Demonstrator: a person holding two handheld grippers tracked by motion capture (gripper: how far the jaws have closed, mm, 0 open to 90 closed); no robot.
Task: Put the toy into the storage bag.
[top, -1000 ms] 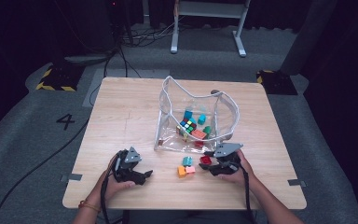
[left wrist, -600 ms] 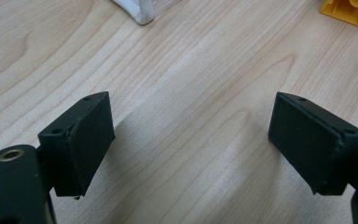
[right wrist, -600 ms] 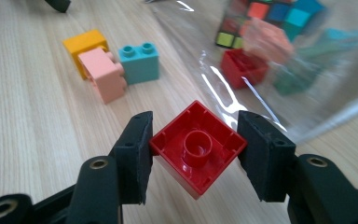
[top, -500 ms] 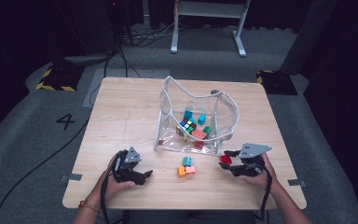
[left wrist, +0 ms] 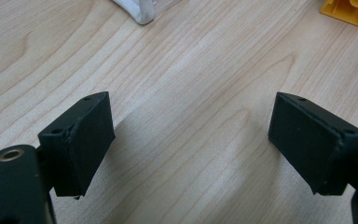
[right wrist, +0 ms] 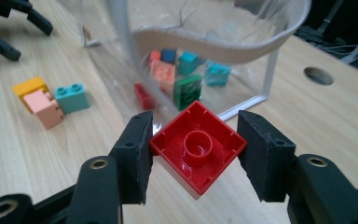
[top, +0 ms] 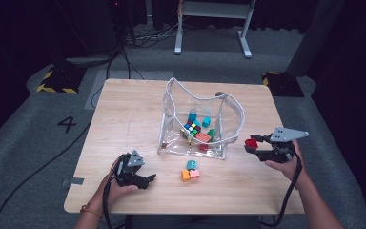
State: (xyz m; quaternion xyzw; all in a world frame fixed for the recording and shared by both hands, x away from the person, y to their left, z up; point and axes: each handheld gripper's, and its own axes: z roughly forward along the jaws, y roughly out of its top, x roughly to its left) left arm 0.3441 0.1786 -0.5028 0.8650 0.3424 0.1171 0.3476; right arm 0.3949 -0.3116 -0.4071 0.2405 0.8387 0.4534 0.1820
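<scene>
**Red brick held at right; left hand-held gripper empty**

Left hand-held gripper [top: 148, 178]: rests low at the near left of the tabletop [top: 124, 109], jaws spread wide with only bare wood between them in the left gripper view.

Loose bricks: an orange brick [top: 186, 175], a pink brick [top: 195, 173] and a teal brick [top: 191, 165] lie clustered on the tabletop, just near of the pouch and between the two grippers.

Clear pouch [top: 228, 119]: stands open at the centre of the tabletop, holding several coloured bricks and a multicoloured cube [top: 192, 128].

Right hand-held gripper [top: 251, 144]: held above the near right of the tabletop, to the right of the pouch and apart from it. Its jaws are clamped on a red brick [right wrist: 196, 145], gripped at two opposite corners, hollow underside facing the right gripper's camera. The brick is clear of the tabletop.
</scene>
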